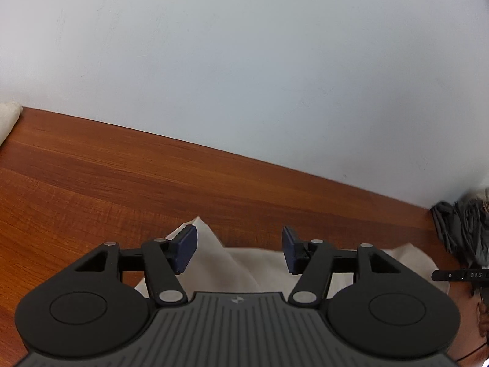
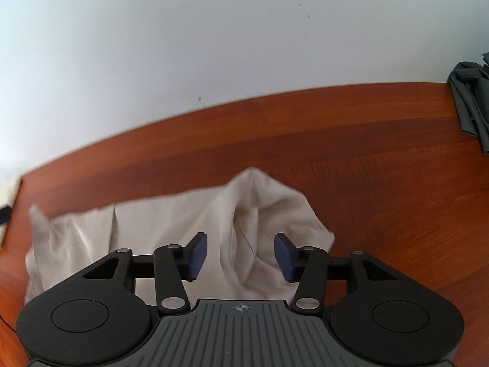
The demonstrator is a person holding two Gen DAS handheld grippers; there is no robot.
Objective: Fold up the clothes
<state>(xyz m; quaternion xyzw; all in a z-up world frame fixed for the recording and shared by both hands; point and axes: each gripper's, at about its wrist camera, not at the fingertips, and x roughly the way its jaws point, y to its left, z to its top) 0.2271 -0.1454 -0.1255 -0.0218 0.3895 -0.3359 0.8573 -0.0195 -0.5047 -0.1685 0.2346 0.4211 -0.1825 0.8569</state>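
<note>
A cream-white garment lies crumpled on the brown wooden table. My right gripper hovers over its bunched right end, jaws apart, blue pads clear of the cloth. In the left wrist view the same cream garment lies under my left gripper, a pointed corner of cloth rising beside the left pad. Those jaws also stand apart and the pads press on nothing. The near part of the garment is hidden behind both gripper bodies.
A pale wall runs along the table's far edge. Dark grey clothes are heaped at the right, also seen as a grey heap in the left wrist view. Another cream cloth sits at the far left. The other gripper's black tip shows at the right.
</note>
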